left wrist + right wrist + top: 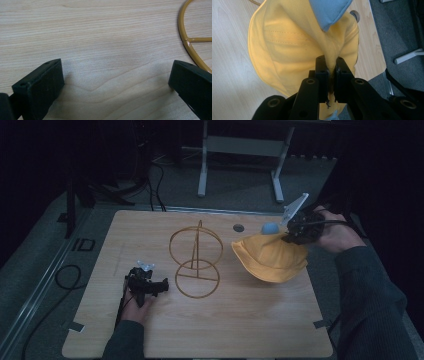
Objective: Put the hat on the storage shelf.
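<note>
A yellow bucket hat [270, 257] with a light blue lining [270, 228] hangs tilted over the right part of the wooden table [200, 330]. My right gripper [291, 237] is shut on the hat's fabric [294, 45]; its two black jaws pinch a fold of yellow cloth in the right gripper view, with blue lining [329, 12] above. A gold wire stand [196, 262] made of rings stands mid-table, upright. My left gripper [159, 285] rests on the table left of the stand's base ring [191, 47], open with bare wood between its jaws.
A small round hole [238, 227] sits in the tabletop near the far edge. A white desk frame [240, 150] stands on the floor beyond the table. Cables [65, 277] lie on the floor at the left. The table's right edge [374, 50] is close to the hat.
</note>
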`<control>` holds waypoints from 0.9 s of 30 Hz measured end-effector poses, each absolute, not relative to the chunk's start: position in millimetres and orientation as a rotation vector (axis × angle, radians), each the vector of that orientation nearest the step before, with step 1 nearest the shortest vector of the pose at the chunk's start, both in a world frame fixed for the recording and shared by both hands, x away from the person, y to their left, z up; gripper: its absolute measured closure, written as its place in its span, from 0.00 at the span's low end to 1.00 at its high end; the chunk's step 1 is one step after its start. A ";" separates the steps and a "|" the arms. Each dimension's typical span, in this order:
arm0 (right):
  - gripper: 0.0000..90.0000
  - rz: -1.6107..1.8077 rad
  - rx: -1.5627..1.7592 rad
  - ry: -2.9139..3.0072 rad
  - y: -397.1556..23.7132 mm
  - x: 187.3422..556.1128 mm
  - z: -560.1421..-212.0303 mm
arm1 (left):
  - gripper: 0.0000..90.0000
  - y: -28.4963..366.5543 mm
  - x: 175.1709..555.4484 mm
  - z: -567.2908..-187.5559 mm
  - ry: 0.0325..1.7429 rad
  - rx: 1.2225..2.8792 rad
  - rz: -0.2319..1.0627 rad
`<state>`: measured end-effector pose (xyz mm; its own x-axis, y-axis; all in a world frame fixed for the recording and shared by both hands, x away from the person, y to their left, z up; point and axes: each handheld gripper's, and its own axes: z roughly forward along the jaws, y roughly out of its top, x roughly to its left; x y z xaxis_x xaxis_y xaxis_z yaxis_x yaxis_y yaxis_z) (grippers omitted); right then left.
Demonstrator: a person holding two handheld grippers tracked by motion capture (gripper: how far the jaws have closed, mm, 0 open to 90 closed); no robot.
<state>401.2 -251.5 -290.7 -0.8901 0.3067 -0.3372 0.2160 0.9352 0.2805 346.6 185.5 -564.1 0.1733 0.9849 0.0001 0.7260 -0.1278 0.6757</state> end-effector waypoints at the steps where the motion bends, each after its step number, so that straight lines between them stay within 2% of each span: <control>1: 0.93 0.334 0.379 2.709 -251.4 401.2 -290.0 | 0.00 185.5 346.6 -564.1 1.608 1.916 0.626; 27: 0.93 0.436 0.349 2.672 -245.1 396.3 -267.1 | 0.00 185.0 346.8 -564.3 1.610 1.912 0.628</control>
<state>396.3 -245.1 -267.1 -0.8850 0.3035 -0.3530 0.1756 0.9200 0.3505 346.8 185.0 -564.3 0.1706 0.9853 -0.0009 0.7248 -0.1249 0.6775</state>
